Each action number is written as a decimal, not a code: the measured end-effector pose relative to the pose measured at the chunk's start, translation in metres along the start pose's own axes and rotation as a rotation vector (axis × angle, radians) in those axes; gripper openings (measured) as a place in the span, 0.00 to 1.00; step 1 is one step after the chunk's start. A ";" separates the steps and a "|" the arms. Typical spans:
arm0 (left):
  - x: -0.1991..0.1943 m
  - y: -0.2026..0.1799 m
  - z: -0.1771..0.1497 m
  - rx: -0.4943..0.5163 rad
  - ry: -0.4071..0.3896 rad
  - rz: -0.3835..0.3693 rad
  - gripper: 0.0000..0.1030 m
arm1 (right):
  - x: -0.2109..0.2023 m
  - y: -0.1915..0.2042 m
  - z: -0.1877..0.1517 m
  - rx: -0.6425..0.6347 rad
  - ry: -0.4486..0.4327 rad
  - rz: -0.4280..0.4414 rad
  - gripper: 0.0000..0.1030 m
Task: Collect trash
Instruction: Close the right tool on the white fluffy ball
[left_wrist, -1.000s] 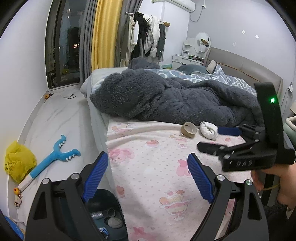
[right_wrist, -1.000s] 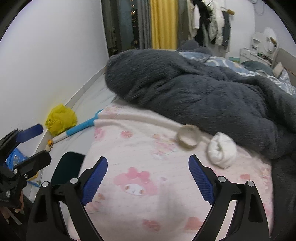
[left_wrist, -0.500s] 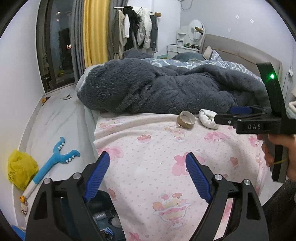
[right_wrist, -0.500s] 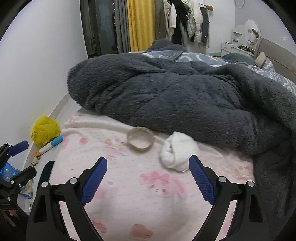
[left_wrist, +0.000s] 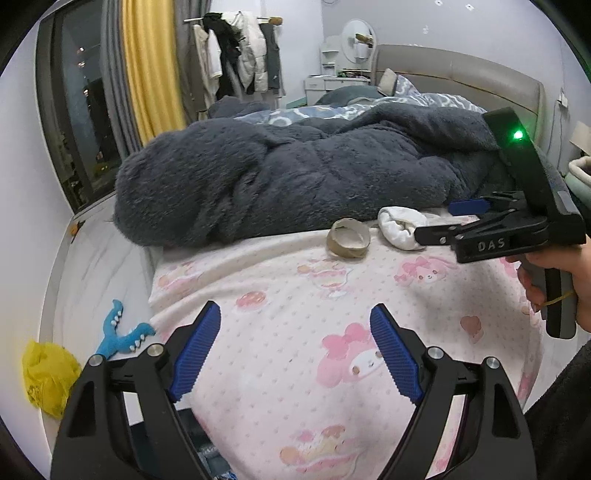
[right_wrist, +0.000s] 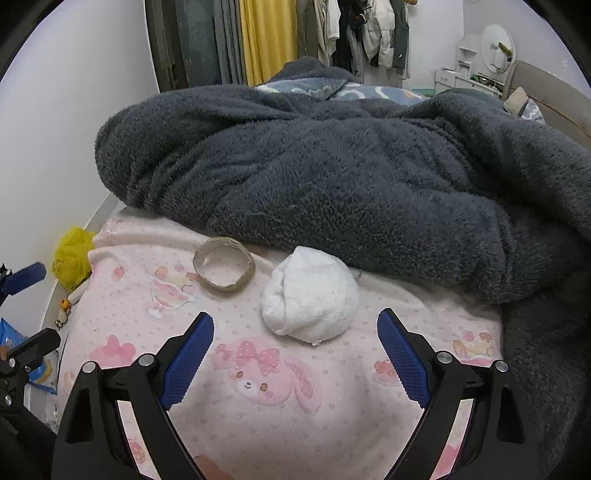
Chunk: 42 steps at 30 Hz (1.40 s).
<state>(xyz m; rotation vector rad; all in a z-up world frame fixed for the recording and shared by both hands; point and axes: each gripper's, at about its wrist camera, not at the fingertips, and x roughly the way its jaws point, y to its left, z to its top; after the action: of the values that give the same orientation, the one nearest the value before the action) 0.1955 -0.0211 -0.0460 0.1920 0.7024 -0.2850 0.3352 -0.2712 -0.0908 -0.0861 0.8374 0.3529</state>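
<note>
Approach is the step in hand: right tool (right_wrist: 295, 354), spread wide and empty like left tool (left_wrist: 295, 343), needs lowering around white wad (right_wrist: 309, 293) beside cardboard ring (right_wrist: 224, 268) on bed (right_wrist: 258, 406)

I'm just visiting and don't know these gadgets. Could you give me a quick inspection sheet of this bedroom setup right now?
Surface: pink cartoon-print bedsheet, soft and wrinkled.
Job's things: flattened brown cardboard tape ring and balled white cloth wad, lying side by side, apart, against the fluffy dark grey blanket.
Clutter: crumpled yellow plastic bag and blue toothed plastic toy on the floor.
Grippers: right gripper open, nearing the wad; left gripper open, empty.
Cables: nothing seen.
Surroundings: yellow curtain, hanging clothes rack.
</note>
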 end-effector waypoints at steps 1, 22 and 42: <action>0.003 -0.001 0.002 0.002 0.002 -0.004 0.82 | 0.003 0.000 0.000 -0.003 0.004 0.005 0.89; 0.065 -0.002 0.029 -0.051 0.060 -0.154 0.69 | 0.046 -0.028 0.009 0.109 0.037 0.092 0.77; 0.116 -0.026 0.050 -0.049 0.098 -0.172 0.80 | 0.027 -0.058 0.009 0.170 -0.027 0.153 0.47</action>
<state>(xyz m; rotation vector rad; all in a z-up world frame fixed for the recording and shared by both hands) 0.3024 -0.0815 -0.0870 0.0989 0.8235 -0.4240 0.3778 -0.3159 -0.1082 0.1413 0.8459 0.4247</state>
